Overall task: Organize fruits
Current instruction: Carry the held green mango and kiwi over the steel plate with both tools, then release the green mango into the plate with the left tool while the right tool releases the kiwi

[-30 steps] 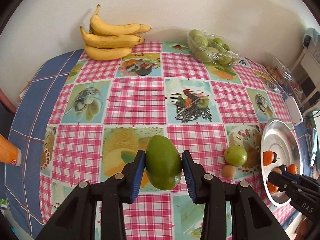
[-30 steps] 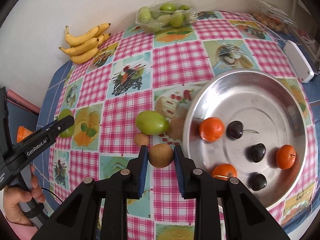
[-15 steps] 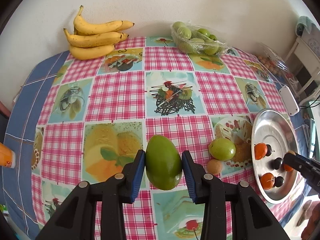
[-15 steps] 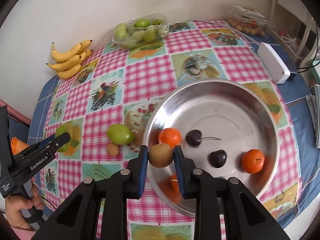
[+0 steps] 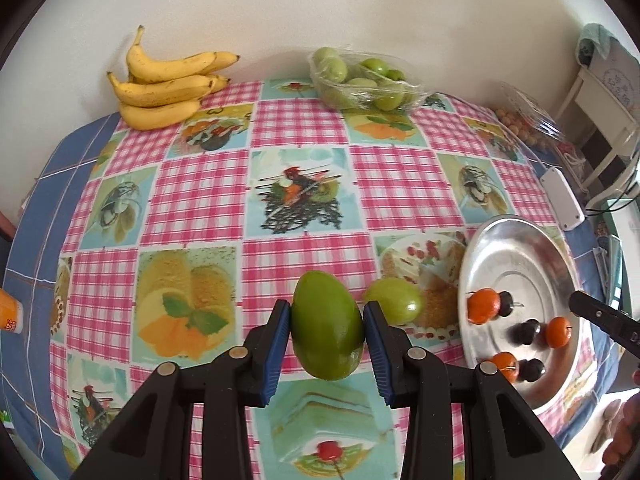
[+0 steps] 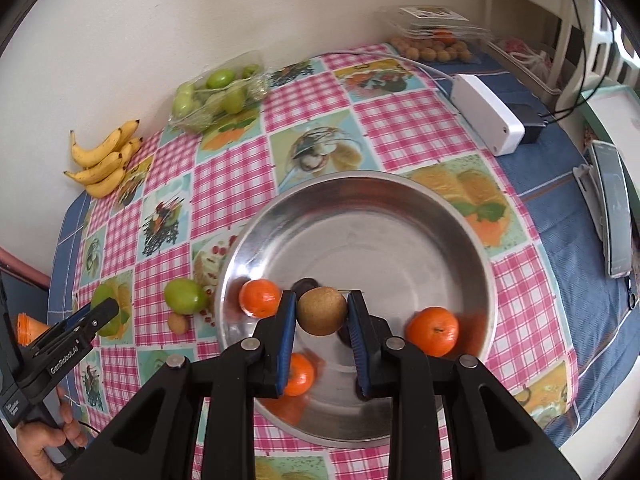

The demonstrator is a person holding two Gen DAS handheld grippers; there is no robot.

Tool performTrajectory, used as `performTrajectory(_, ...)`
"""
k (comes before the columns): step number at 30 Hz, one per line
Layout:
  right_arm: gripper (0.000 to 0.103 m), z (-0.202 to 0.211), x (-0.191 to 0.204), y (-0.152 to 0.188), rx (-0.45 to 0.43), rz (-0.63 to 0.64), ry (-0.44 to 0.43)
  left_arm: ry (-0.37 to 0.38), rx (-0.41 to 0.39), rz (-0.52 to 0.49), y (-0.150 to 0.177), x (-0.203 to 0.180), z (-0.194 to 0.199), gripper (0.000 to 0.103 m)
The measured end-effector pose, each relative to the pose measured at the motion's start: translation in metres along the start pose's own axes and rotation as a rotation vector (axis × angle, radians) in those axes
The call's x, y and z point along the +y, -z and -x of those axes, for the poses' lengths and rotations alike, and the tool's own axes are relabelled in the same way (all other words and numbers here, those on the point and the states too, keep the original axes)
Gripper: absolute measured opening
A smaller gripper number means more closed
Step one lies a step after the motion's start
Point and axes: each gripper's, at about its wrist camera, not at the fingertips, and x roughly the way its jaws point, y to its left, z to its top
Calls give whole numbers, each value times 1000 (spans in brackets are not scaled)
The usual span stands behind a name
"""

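My left gripper (image 5: pixel 326 322) is shut on a green mango (image 5: pixel 327 326) and holds it above the tablecloth, left of the steel bowl (image 5: pixel 516 248). My right gripper (image 6: pixel 322 318) is shut on a brown kiwi (image 6: pixel 322 310) and holds it over the steel bowl (image 6: pixel 372 216). The bowl holds three oranges (image 6: pixel 433 330) and some dark cherries (image 5: pixel 524 331). A green apple-like fruit (image 6: pixel 185 296) and a small brown fruit (image 6: pixel 178 323) lie on the cloth left of the bowl. The left gripper also shows in the right wrist view (image 6: pixel 96 314).
Bananas (image 5: pixel 164 84) and a plastic tray of green fruit (image 5: pixel 364 80) stand at the back by the wall. A clear box of small orange fruit (image 6: pixel 434 46), a white device (image 6: pixel 488 114) with cables and a phone (image 6: pixel 612 212) lie to the right.
My right gripper has carried the kiwi from the cloth to above the bowl. My left gripper has moved right with the mango, closer to the bowl.
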Motion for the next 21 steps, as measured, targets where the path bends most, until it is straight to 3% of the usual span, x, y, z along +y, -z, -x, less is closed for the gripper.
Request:
performTrajectory(12,27,-7,-50,-1,18,-106,12,63,20,-91,5,-70,-7,40)
performTrajectory(21,27,-16,-53,1,22,-93,-11,106,63,-158,14,-119,-27,40)
